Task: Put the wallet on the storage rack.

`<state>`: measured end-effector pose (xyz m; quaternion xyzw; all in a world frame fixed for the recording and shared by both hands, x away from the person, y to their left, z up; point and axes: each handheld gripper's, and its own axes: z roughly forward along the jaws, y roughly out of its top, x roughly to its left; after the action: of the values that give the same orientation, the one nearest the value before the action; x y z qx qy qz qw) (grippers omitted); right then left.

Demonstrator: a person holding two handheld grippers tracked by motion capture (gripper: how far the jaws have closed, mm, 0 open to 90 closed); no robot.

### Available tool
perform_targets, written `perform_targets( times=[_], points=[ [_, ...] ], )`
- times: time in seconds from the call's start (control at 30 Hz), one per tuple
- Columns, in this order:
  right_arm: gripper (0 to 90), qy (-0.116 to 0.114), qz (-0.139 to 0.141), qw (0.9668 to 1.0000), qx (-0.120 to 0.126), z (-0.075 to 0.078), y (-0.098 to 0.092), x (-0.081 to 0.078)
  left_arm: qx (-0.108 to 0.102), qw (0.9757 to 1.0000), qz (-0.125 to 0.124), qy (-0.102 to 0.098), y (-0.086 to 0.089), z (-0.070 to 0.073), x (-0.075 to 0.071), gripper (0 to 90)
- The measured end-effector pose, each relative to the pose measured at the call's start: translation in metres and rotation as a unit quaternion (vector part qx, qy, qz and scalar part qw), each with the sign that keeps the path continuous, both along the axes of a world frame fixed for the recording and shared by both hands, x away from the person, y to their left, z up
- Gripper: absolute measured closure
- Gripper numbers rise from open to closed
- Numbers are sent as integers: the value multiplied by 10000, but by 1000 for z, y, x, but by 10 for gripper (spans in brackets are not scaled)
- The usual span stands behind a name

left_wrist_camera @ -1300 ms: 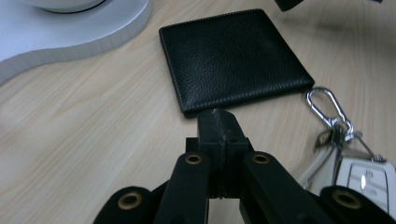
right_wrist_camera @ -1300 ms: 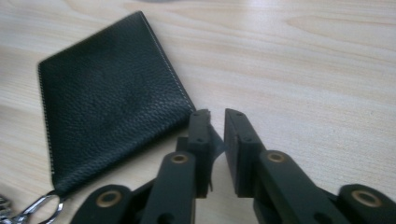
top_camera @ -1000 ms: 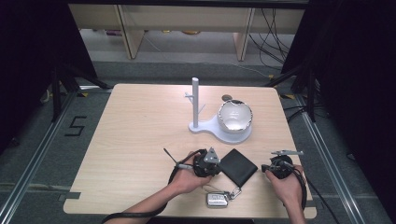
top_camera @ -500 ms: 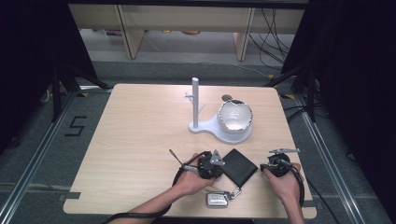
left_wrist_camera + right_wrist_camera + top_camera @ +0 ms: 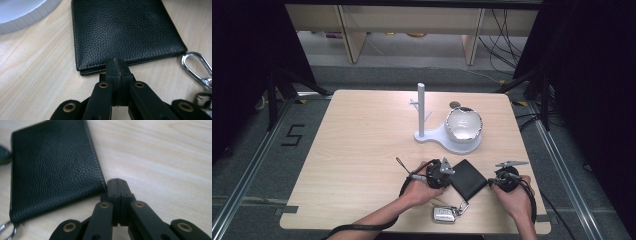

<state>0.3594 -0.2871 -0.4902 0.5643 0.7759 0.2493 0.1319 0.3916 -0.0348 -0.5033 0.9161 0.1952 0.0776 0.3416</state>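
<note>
A single legible mark is seen: the numeral "5" [image 5: 293, 135], laid in dark tape on the grey floor left of the table in the high view; no lettering, brand or label can be read on the black wallet [image 5: 125, 32], on the key fob [image 5: 445, 214] or on the white stand [image 5: 447, 135]; any print there is too small to be made out.

One wallet [image 5: 468, 178], one key fob [image 5: 444, 214], perhaps one bowl [image 5: 463, 124].
</note>
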Motion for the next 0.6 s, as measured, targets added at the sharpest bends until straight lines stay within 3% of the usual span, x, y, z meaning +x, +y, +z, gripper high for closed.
perform_targets(
  times=[0.03, 0.07, 0.13, 0.3, 0.33, 0.4, 0.43, 0.53, 0.57, 0.6],
  points=[
    [900, -17, 82, 10000, -22, 0, 0, -2, -124, 9999, 106, 29, -1, -1, 0, 897],
    [900, 48, 42, 10000, -42, 0, 1, -5, 35, 10000, 9, -2, 0, 1, 1, 897],
    [900, 152, 54, 9999, 10, 3, 4, -10, -10, 10000, 93, -8, 0, 0, 1, 897],
    [900, 107, 173, 9998, 43, 3, 4, -14, 32, 9999, 95, -3, 0, 1, 5, 896],
    [900, 128, 160, 9996, 192, 4, 3, -17, 44, 10000, 86, -6, 0, 1, 5, 896],
    [900, 159, 151, 9997, 59, 4, 1, -17, -90, 9997, 209, 11, -1, -1, 4, 895],
    [900, 171, 308, 9988, 339, 4, -1, -18, -81, 9997, 213, -2, -1, -1, 5, 895],
    [900, 135, 385, 9984, 384, 2, -1, -18, 42, 9999, 124, -44, 0, 0, 6, 894],
    [895, 243, 288, 9988, 296, 5, 2, -20, 56, 9999, 117, -51, 0, 1, 6, 894],
    [858, 270, 372, 9975, 539, 5, 0, -20, 46, 9999, 118, -47, 0, 1, 7, 893]
  ],
)
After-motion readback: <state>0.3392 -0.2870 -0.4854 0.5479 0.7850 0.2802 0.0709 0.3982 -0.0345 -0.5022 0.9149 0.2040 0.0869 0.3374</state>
